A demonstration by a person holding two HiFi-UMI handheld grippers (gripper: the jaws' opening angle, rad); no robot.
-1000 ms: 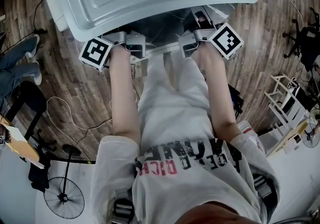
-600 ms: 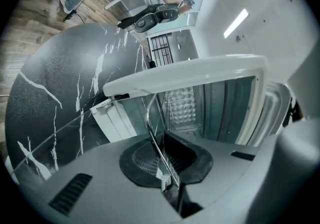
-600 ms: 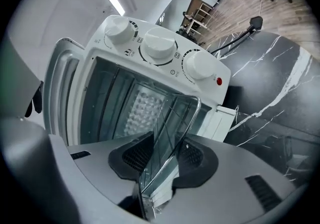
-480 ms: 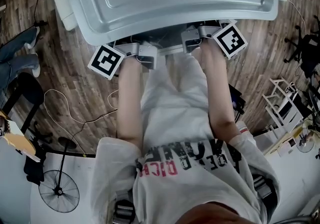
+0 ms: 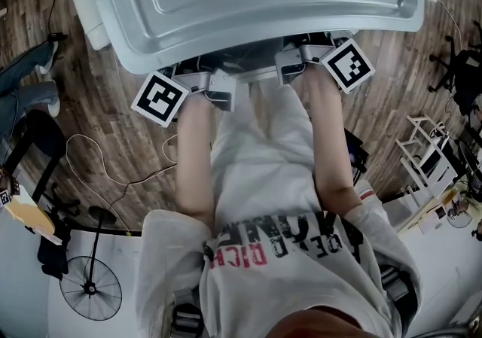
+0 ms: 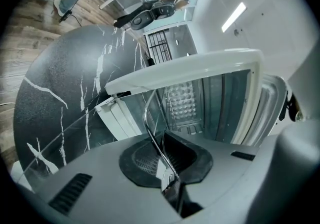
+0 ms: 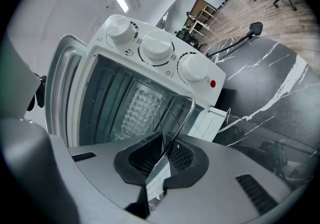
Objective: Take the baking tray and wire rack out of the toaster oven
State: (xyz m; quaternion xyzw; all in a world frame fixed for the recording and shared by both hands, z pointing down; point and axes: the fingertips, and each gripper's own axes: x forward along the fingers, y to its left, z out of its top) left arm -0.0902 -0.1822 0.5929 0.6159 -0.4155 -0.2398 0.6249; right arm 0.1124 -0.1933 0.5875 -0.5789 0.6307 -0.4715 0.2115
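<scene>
1. Left gripper [image 6: 162, 160]: pads are pinched on a thin chrome rod. We read it as the front of the wire rack [image 6: 151, 133]. The rod runs off toward 12 o'clock into the toaster oven [image 6: 200, 64].
2. Right gripper [image 7: 162, 160]: jaws have just been closing and now nip the same sort of thin shiny edge, with no gap showing. We'd check that the bite sits full on the pads before hauling.
3. The rack sits in the oven mouth, spanning between the two grippers. We can't tell how far out it is. We can't pick out the baking tray separately; the flat bright strip at the right pads may be its rim.
4. Our read of the step is drawing the rack out. Pull both hands at the same pace, straight back toward 6 o'clock. Keep the rack level so it doesn't jam in the side guides or tip anything riding on it.
5. The door [image 7: 212, 118] lies open at 3 o'clock of the right jaws. Keep the rack above it and don't scrape the glass.
6. In the head view the oven top fills 12 o'clock and hides both sets of jaws, so we'd steer by the gripper views.
7. The black marbled table [image 6: 55, 98] lies at 9 o'clock of the left gripper and is the likely set-down spot.
</scene>
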